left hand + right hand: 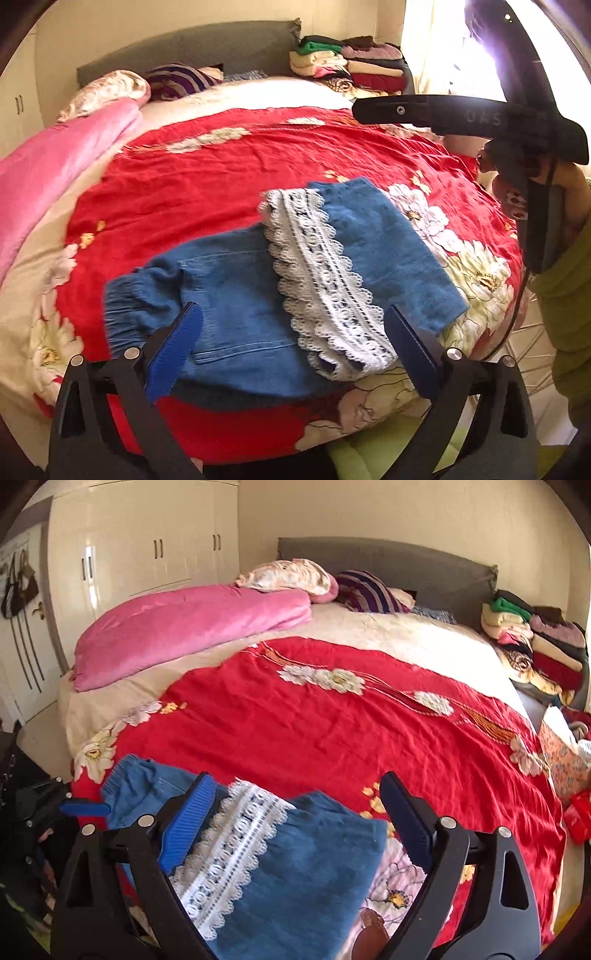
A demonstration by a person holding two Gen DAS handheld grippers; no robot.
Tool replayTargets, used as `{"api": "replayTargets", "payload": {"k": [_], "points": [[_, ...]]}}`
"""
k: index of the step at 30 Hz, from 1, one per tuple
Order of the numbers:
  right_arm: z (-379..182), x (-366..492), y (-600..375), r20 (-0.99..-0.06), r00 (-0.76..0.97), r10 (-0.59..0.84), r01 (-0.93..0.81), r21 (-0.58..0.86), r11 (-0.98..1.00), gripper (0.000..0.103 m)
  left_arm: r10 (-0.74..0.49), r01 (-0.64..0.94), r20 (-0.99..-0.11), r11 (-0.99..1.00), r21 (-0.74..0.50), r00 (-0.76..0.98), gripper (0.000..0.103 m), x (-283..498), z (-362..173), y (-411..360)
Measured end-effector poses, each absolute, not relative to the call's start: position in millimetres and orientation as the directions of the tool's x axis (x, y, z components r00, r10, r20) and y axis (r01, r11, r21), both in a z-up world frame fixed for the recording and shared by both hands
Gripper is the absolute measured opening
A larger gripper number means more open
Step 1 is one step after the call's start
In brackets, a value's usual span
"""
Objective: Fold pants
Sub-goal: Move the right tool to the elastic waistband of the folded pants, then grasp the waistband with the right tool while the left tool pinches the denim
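Blue denim pants (236, 295) with a white lace trim (325, 280) lie folded on the red flowered bedspread (207, 177), near the bed's front edge. One leg is laid back across the seat, and the elastic waistband is at the left. My left gripper (291, 308) hovers over the pants, open, with nothing between its blue pads. My right gripper (295, 775) is also open and empty above the pants (314, 849) and their lace trim (229, 849). Its black body (443, 114) shows at the upper right in the left wrist view.
A pink quilt (192, 627) and pillows (288, 576) lie along the bed's far left. Stacked folded clothes (535, 638) sit at the far right by the grey headboard (388, 565). White wardrobe doors (147, 554) stand behind. A person's green sleeve (565, 295) is at the right.
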State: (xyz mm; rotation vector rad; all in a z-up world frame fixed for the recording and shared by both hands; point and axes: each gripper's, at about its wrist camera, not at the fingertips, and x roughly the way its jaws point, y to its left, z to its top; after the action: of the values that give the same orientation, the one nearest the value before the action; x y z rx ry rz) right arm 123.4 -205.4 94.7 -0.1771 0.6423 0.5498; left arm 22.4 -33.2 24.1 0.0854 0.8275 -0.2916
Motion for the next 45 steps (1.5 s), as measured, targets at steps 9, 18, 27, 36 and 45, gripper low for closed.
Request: {"api": "replayTargets", "payload": {"k": [9,18,27,36,45], "points": [[105,122,-163,-0.616,0.644,0.454,-0.590,-0.020,0.807,0.086,-0.188,0.208,-0.737,0.976,-0.066,0.649,0.098,18,22,4],[103,125,-124,-0.636,0.616,0.465,-0.620,-0.027,0.784,0.090,-0.175,0.148,-0.743,0.984,-0.103,0.646,0.098,16,15,38],[91,131,-91,-0.673,0.562,0.481,-0.653,-0.004,0.757,0.094,-0.154,0.084,-0.768,0.988,-0.131,0.621,0.098,17,2,64],[69,145,-65,-0.729,0.464,0.504,-0.706,0.040,0.708,0.094,-0.160,0.031,-0.789,0.984,-0.176,0.593,0.098,22,-14,81],[35,158,-32,-0.801,0.318,0.507,-0.772,0.091,0.629,0.094,-0.266,0.003,-0.765,0.945,-0.326,0.586,0.070,25,-30,94]]}}
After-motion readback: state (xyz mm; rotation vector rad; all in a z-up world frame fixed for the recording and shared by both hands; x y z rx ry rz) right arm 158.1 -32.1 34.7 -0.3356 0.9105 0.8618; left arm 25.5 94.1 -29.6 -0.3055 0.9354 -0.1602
